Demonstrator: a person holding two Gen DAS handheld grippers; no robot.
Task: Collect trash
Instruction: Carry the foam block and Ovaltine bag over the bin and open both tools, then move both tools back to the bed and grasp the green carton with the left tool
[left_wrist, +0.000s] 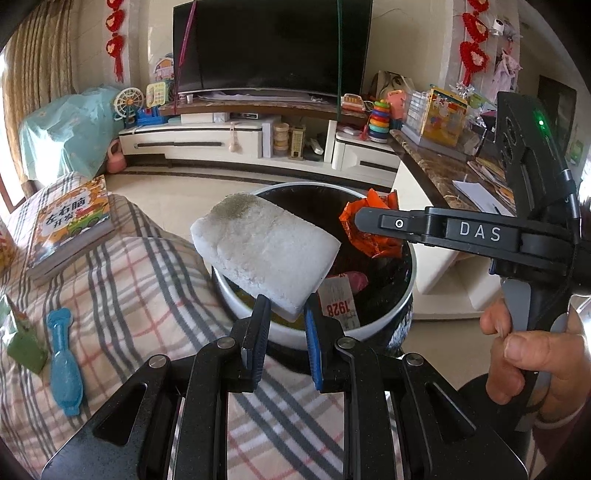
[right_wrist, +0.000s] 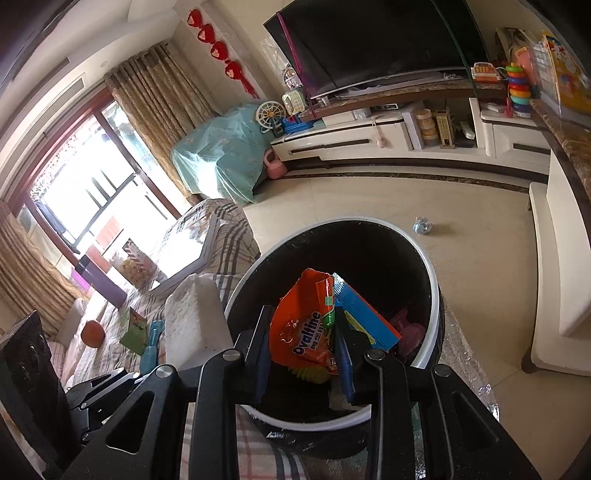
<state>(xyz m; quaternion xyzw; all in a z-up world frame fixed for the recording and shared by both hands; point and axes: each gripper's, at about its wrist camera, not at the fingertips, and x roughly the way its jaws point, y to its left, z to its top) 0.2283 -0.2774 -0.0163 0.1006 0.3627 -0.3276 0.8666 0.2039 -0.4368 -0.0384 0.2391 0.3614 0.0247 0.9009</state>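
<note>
My left gripper is shut on a white foam block with a greyish dirty top, held over the rim of a round black bin. The same foam block shows at the left of the right wrist view. My right gripper is shut on an orange Ovaltine wrapper together with a blue packet, above the bin's white rim. In the left wrist view the right gripper comes in from the right, the crumpled orange wrapper at its tip. Paper trash lies inside the bin.
A plaid-covered surface to the left carries a children's book, a blue plastic toy and a green piece. A small crumpled scrap lies on the tile floor beyond the bin. A TV cabinet lines the far wall.
</note>
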